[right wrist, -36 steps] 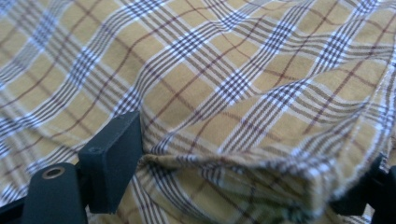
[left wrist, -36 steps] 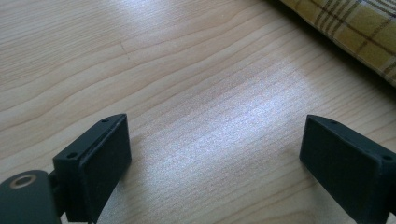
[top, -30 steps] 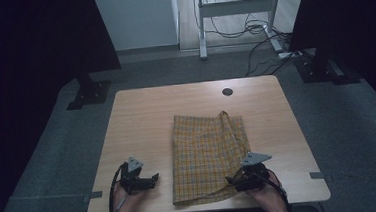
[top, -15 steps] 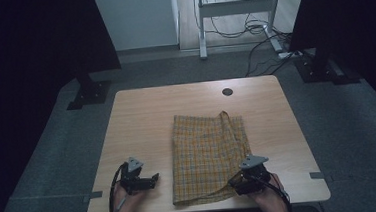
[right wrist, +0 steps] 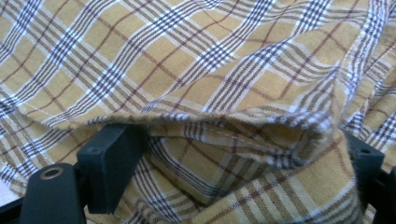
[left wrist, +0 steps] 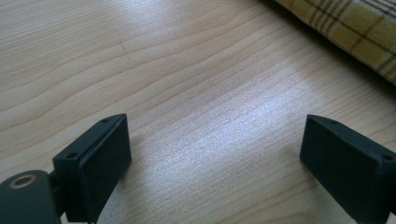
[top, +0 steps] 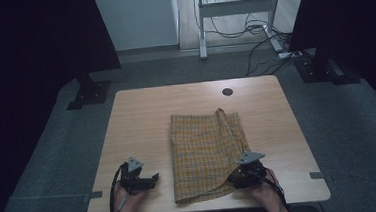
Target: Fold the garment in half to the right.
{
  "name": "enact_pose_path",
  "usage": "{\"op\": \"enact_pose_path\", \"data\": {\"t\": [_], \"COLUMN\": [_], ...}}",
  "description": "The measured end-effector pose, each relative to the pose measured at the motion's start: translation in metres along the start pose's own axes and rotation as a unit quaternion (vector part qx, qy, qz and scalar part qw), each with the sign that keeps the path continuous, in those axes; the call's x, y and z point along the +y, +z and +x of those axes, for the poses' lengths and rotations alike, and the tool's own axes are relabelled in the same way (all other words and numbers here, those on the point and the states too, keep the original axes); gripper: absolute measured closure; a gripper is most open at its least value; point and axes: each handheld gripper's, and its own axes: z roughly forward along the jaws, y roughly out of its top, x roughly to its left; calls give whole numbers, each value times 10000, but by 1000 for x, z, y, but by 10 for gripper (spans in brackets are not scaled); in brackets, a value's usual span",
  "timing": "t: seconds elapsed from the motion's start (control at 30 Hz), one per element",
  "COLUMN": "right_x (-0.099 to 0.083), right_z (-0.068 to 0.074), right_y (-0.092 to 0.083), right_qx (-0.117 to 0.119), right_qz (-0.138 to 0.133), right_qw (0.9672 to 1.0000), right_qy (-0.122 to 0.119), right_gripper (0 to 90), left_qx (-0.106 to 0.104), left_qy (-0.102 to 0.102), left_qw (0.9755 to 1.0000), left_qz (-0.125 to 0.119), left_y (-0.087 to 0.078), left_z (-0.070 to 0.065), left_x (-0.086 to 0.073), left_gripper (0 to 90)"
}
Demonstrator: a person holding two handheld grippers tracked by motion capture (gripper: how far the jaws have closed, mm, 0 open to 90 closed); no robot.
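The right gripper (top: 242,176) has slid down onto the cloth (top: 205,150)'s near right corner, released, fabric bunched between its jaws; left gripper (top: 146,181) released beside the cloth.

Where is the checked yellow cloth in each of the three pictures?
High view: the cloth lies at the middle of the table, toward the near edge.
Left gripper view: the cloth is in the top right corner.
Right gripper view: the cloth lies across the picture.
Shared landmark: its check pattern.

No writing to read — nothing legible.
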Motion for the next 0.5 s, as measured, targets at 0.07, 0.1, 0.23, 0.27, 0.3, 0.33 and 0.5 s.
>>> {"op": "enact_pose_path", "data": {"t": [0.07, 0.1, 0.23, 0.27, 0.3, 0.33, 0.5], "right_x": [1, 2, 6, 7, 9, 10, 15], "right_z": [-2, -3, -7, -8, -9, -10, -15], "right_y": [2, 2, 6, 8, 9, 10, 16], "right_qx": [-4, -3, -22, -27, -36, -39, -62], "right_qz": [-14, -8, -4, -3, 1, 4, 1], "right_qw": [10000, 10000, 10000, 10000, 10000, 10000, 10000], "right_qy": [0, 2, 23, 32, 36, 38, 52], "right_gripper": [171, 172, 174, 174, 174, 175, 175], "left_qx": [3, 4, -3, 0, 2, 6, 25], "left_qy": [-2, 1, 13, 10, 7, 5, -14], "left_qw": [10000, 10000, 10000, 10000, 10000, 10000, 10000], "left_qz": [1, 3, 20, 21, 23, 24, 32], "left_y": [0, 0, 0, 0, 0, 0, 1], "left_z": [0, 0, 0, 0, -1, -1, -1], "left_x": [0, 0, 0, 0, 0, 0, 0], "left_gripper": [86, 85, 77, 74, 74, 73, 69]}}
